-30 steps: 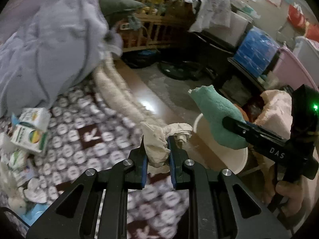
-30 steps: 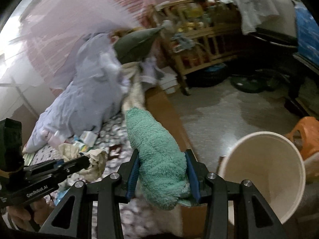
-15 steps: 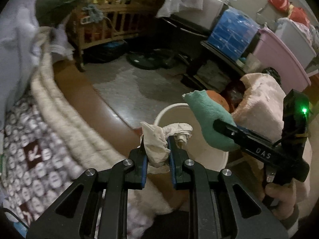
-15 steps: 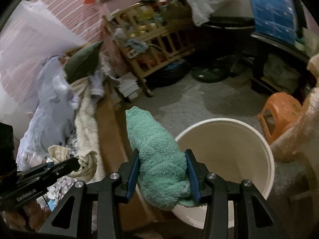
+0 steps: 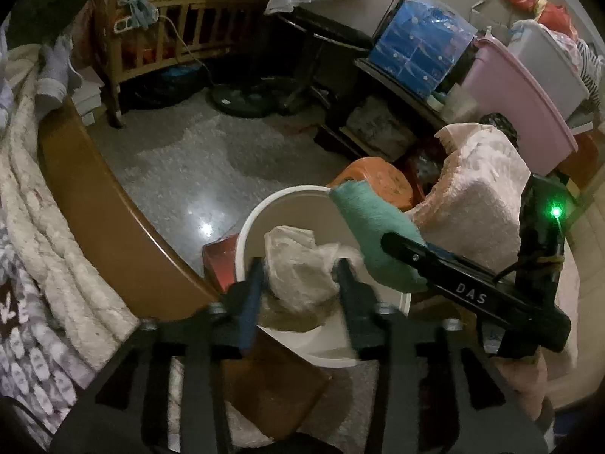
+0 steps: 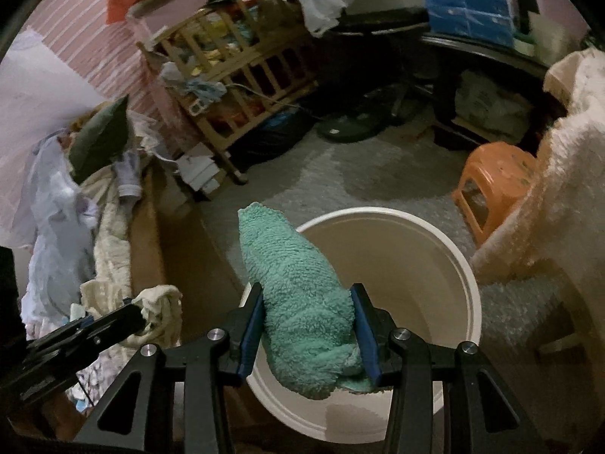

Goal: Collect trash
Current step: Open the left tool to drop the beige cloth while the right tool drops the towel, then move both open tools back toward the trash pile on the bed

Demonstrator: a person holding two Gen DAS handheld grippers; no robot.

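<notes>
Trash, a crumpled off-white tissue wad [image 5: 298,265], is slipping between the spread fingers of the left gripper [image 5: 298,283] over the round white plastic bucket [image 6: 446,242], while the right gripper [image 6: 308,325] is clenching a rolled green terry cloth [image 6: 298,295] above its rim, likely next for release.

We read only "DAS" in pale letters on the black right gripper [image 5: 401,261], just beside the white bucket [image 5: 287,198].
</notes>
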